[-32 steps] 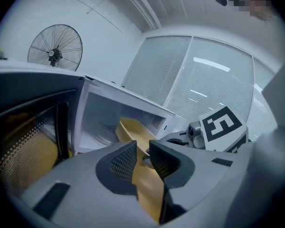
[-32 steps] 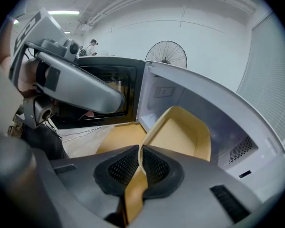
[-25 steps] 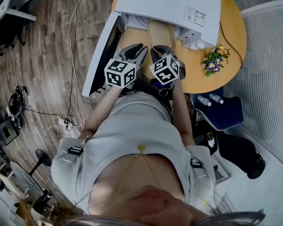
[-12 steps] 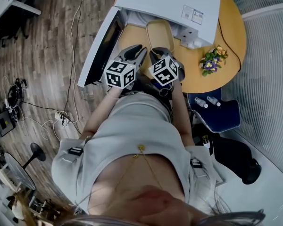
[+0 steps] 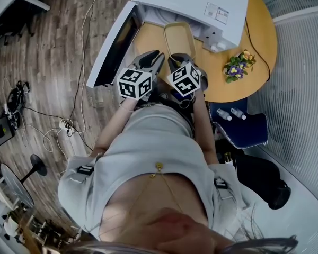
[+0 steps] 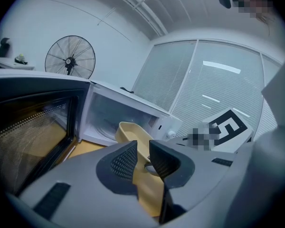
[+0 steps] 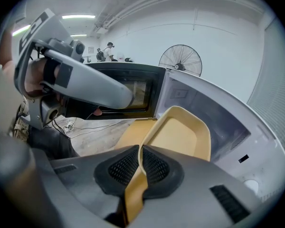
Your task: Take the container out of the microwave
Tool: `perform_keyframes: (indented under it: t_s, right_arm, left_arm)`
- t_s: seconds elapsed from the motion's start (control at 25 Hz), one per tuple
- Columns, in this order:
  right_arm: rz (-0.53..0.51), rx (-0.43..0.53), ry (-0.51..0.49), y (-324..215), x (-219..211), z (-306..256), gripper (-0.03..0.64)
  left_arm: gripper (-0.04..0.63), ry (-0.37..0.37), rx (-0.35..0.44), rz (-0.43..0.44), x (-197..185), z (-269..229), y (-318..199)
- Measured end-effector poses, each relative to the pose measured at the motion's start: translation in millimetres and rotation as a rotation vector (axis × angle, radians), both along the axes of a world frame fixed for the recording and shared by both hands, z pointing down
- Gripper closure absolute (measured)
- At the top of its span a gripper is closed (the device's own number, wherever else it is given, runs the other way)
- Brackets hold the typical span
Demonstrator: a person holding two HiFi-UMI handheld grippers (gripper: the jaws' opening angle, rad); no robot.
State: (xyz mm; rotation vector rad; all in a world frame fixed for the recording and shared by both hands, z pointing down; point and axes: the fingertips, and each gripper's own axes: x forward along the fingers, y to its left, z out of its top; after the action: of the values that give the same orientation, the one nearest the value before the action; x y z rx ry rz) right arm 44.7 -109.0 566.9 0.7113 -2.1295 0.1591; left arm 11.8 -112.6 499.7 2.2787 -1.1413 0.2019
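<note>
I am looking down at a person wearing a light grey short-sleeved top and a thin gold chain. The left gripper and right gripper are showing grey shells, black mesh pads, and white cubes carrying black square markers.

A round wooden table carries a white microwave and small flowers.

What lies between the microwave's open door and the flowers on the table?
The beige container, its near rim pinched by the right gripper; the head view shows it.
</note>
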Motion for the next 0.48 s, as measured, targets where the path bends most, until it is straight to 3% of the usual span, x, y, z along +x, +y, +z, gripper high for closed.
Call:
perform_keyframes:
  t_s: [0.48]
  right_arm:
    - [-0.012,0.004,-0.008,24.1,18.6,-5.6,0.583]
  left_arm:
    - [0.511,-0.012,-0.006,0.009,14.0,5.0,27.4]
